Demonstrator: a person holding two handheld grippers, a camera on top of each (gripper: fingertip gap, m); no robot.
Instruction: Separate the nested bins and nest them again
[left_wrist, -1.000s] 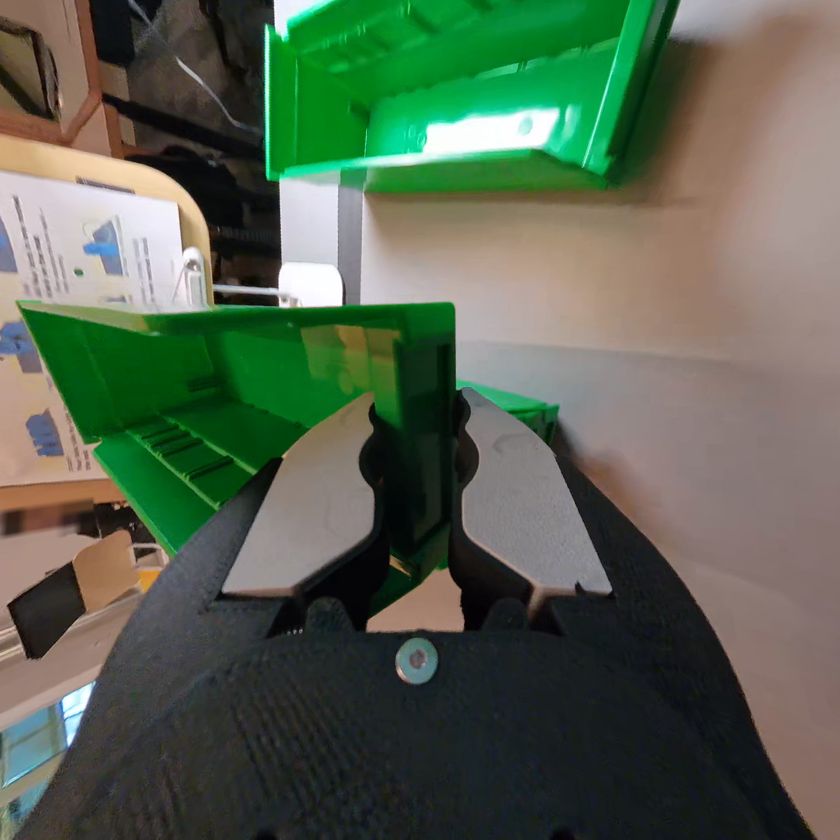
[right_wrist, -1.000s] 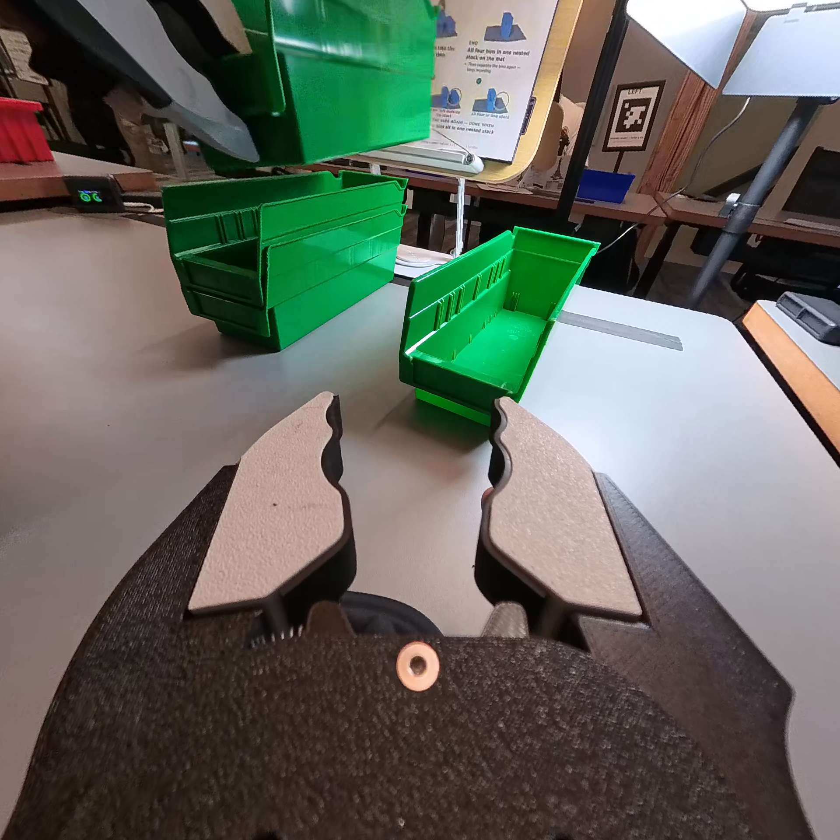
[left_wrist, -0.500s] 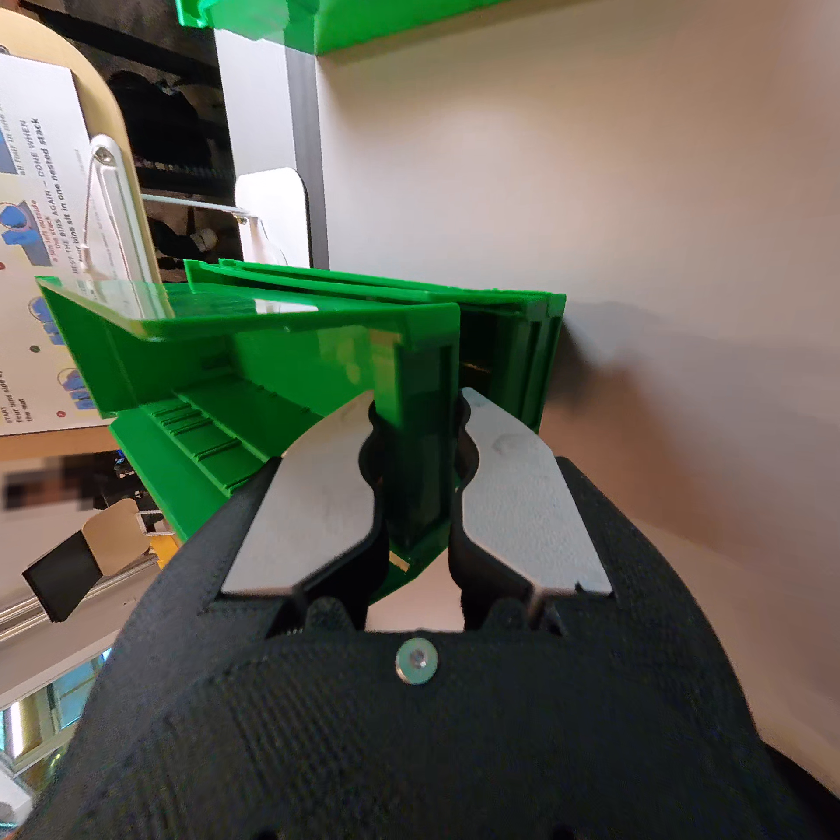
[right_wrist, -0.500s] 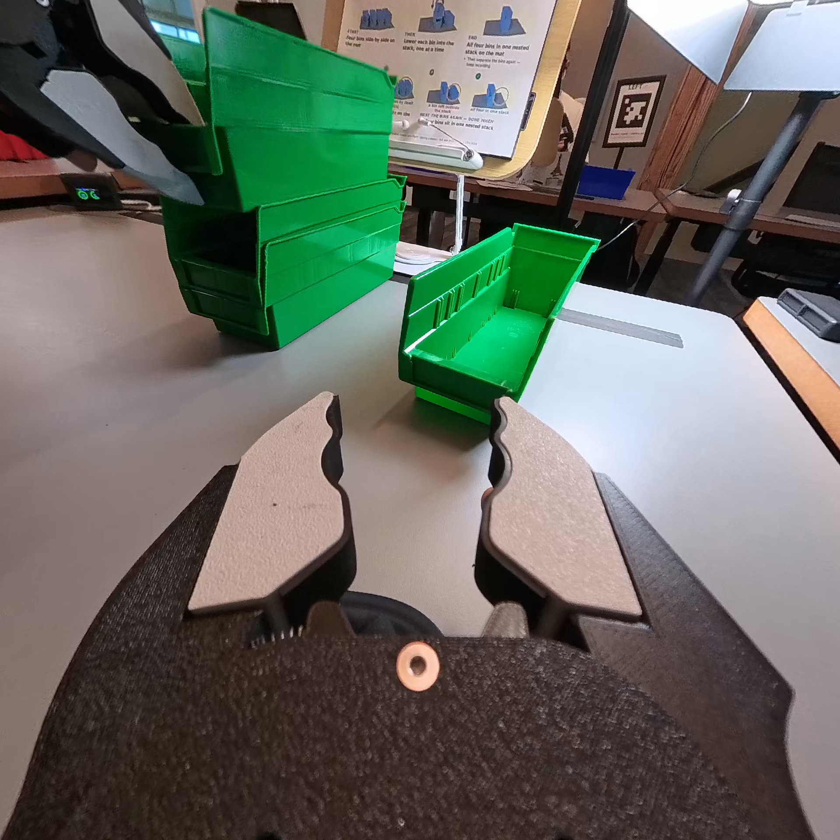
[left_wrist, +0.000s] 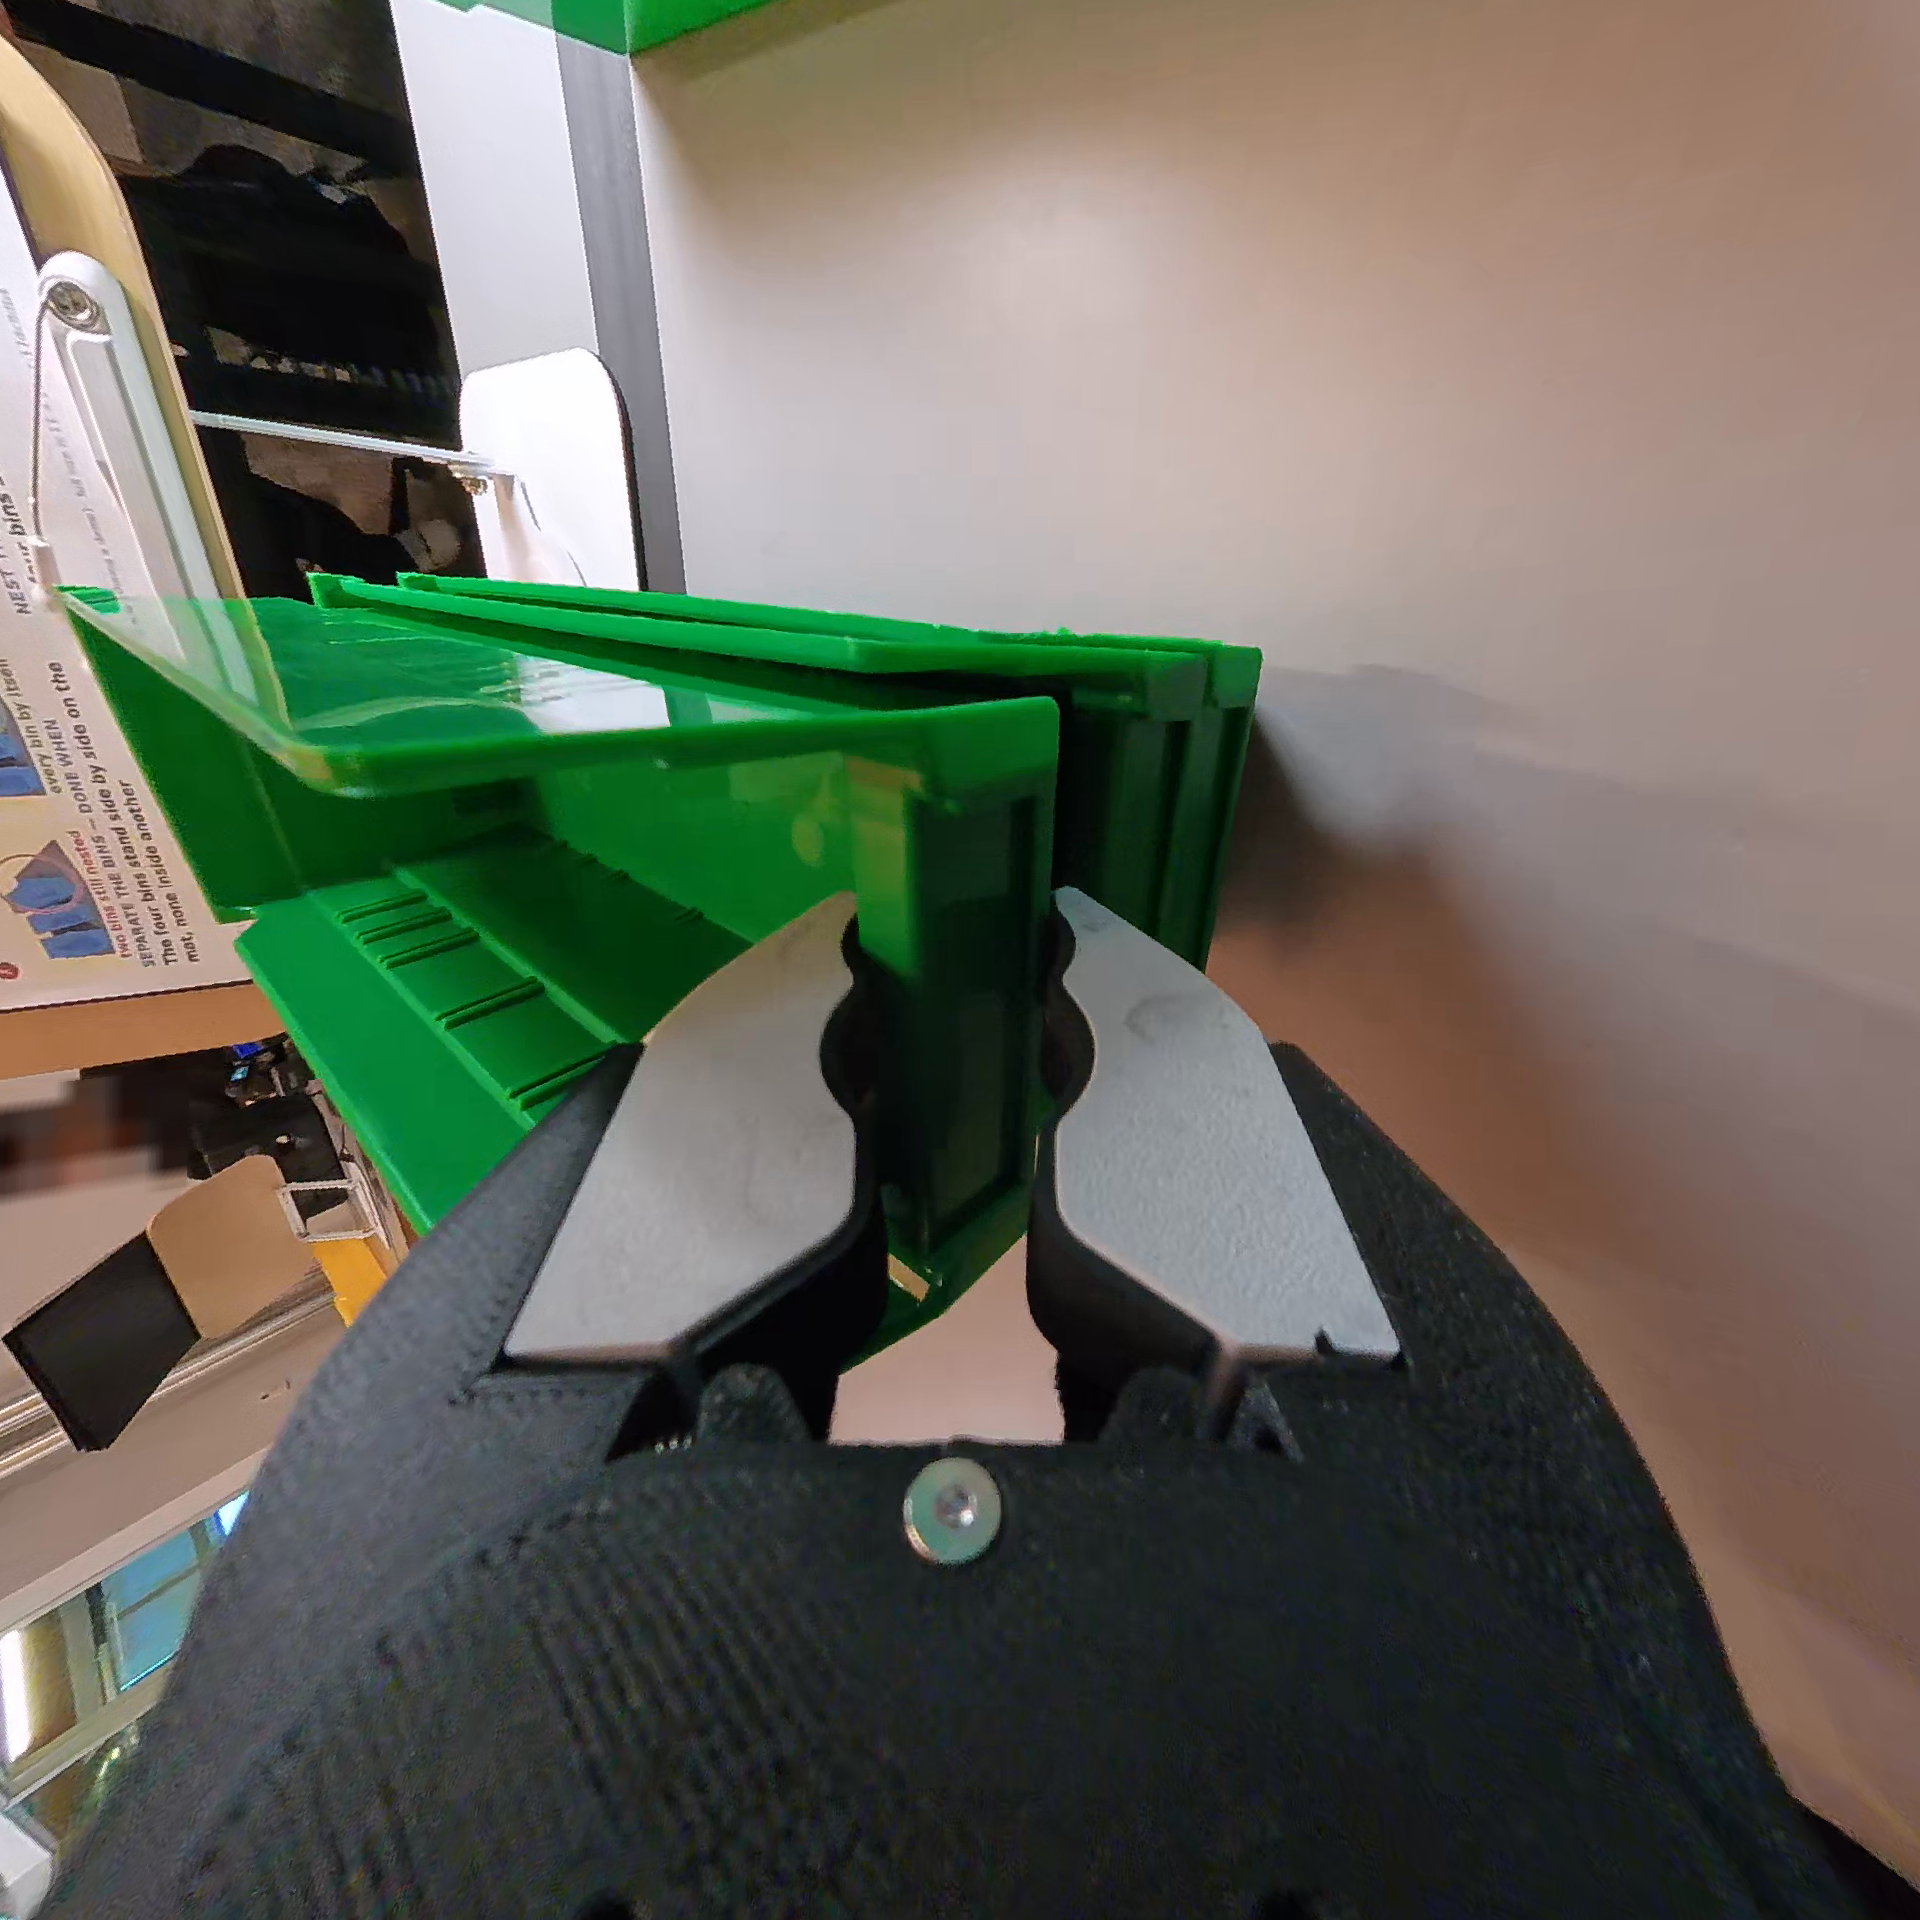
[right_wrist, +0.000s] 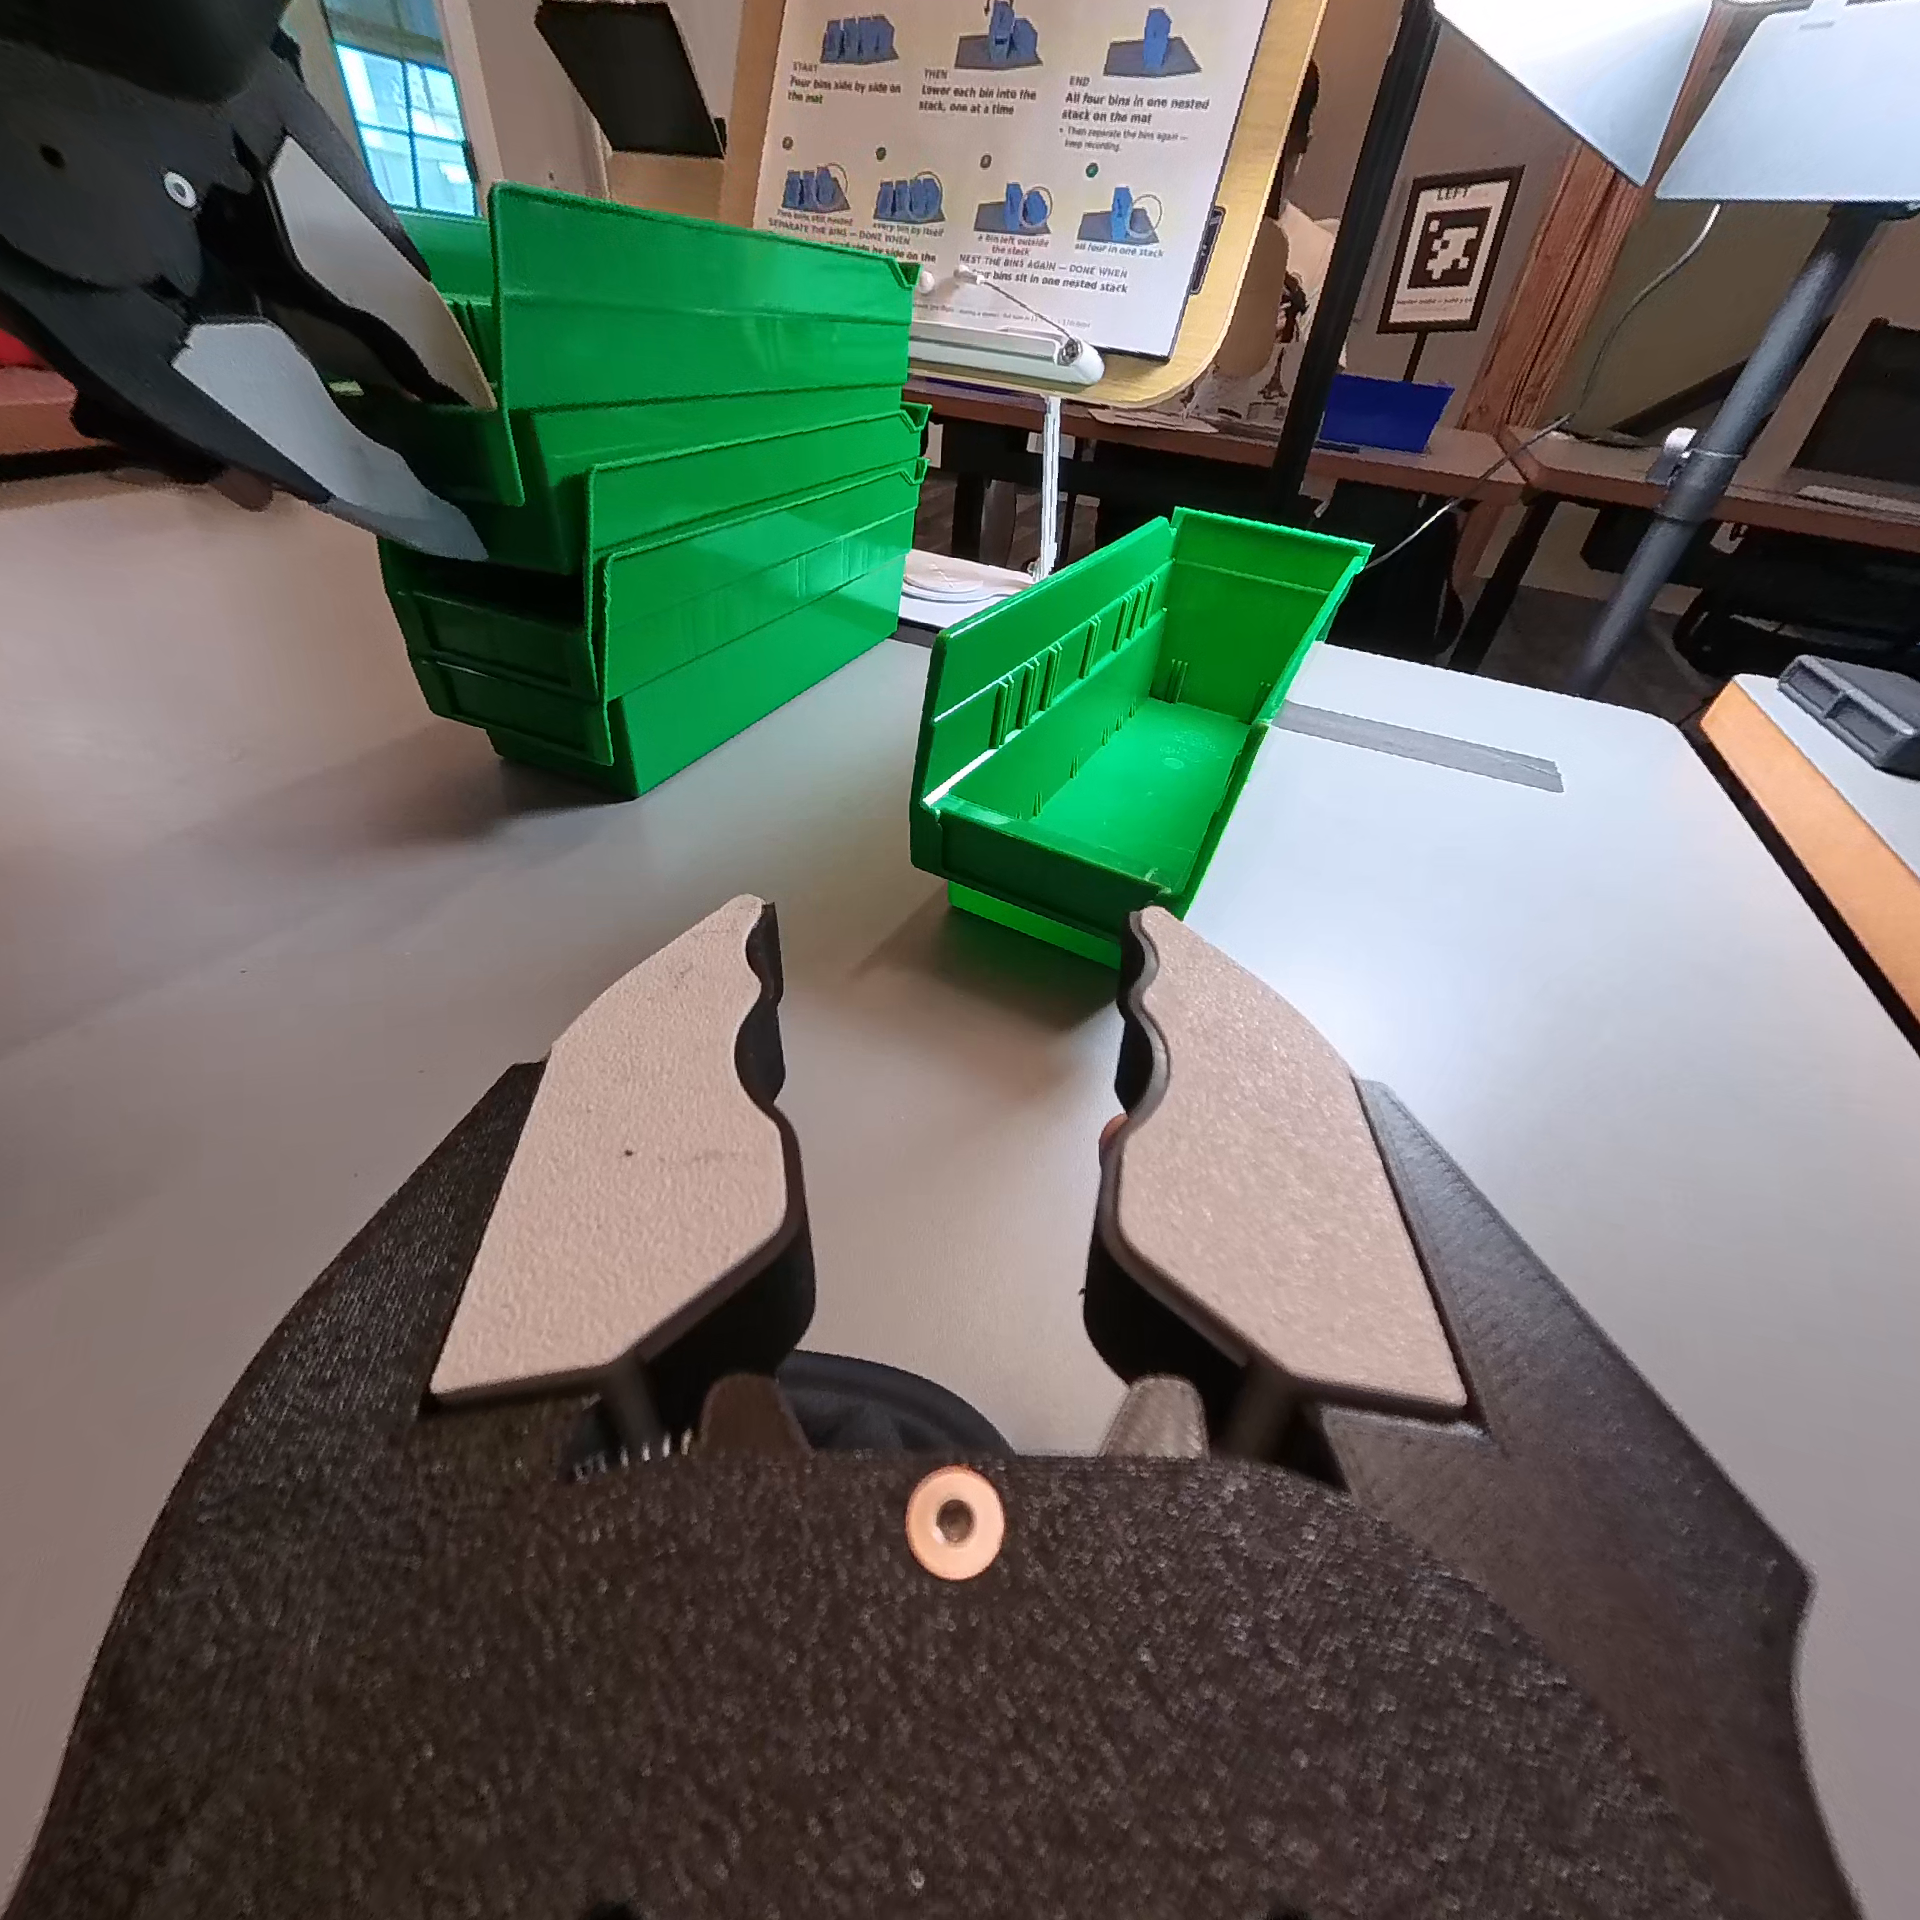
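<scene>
Here left claw (left_wrist: 951, 1023) clamps top bin (right_wrist: 707, 312) wall.

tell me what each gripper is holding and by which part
The left gripper clamps the top green bin by its front end wall. The right gripper is open and holds nothing.

Left wrist view rolled sideways, close; right low, farther; share bin stack (right_wrist: 665, 561).

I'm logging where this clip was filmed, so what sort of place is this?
Probably a lab or workshop room set up for recording handling tasks. An instruction poster on a stand faces the grey table, a black-and-white marker sign stands behind it, and more work tables line the back.
</scene>
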